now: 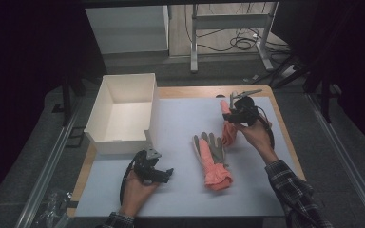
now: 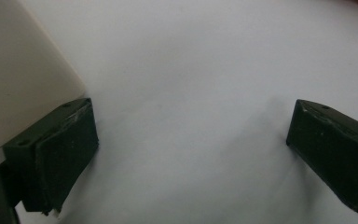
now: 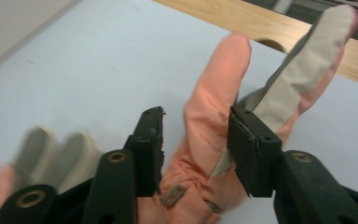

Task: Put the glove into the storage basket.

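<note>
While unlabelled, glove straddles gripper.

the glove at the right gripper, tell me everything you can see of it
The glove is salmon-orange fabric with grey coated palm-side fingers. It lies on the pale blue mat near the far right of the table, beside a second matching glove. In the right gripper view one orange finger rises between the jaws of the right gripper, which are apart around it, not clamped; a grey-faced finger runs behind the right jaw. A small metal clip sits near its base.
</note>
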Available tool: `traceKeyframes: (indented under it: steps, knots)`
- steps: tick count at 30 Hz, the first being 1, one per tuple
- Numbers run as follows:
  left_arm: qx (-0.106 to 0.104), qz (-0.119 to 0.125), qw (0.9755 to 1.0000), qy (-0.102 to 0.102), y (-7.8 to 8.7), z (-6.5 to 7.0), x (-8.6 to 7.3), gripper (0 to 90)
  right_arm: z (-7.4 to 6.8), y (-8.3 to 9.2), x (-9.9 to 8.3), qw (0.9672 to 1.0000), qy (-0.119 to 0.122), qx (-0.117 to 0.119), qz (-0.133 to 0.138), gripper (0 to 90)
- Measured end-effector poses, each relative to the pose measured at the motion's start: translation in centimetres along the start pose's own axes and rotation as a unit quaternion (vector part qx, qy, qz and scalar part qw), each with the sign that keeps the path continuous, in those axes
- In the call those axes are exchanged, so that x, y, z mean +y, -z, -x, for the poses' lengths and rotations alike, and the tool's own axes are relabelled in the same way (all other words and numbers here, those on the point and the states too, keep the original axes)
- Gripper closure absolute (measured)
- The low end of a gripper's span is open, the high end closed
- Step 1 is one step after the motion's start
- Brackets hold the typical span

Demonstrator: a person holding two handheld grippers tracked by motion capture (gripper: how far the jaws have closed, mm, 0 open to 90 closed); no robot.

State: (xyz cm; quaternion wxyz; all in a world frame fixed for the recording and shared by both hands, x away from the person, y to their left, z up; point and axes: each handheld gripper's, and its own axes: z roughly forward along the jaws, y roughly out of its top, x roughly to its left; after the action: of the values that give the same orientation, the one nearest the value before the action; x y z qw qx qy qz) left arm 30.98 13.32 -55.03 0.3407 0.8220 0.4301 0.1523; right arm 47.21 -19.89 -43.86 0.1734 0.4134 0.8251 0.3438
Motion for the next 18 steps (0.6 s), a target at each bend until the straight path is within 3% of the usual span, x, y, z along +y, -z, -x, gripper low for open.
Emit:
traceKeyframes:
  steps: [2,6,12,18]
  knots:
    - [0.0,0.0,1.0,0.0,0.0,0.0,0.0,1.8,-0.8,-0.7,0.5,0.9999,0.003,0.011,0.007,50.4]
    - [0.0,0.0,1.0,-0.001,0.0,0.0,0.0,1.8,-1.4,-1.4,1.1,0.9998,0.009,0.009,0.012,48.6]
    - [0.0,-0.002,1.0,-0.003,0.0,0.0,0.0,1.8,-0.5,-2.1,1.0,0.9999,0.0,0.008,0.013,47.2]
    - [0.0,0.0,1.0,0.0,0.0,0.0,0.0,1.8,1.1,-3.5,-0.3,0.9998,-0.02,0.001,0.003,40.5]
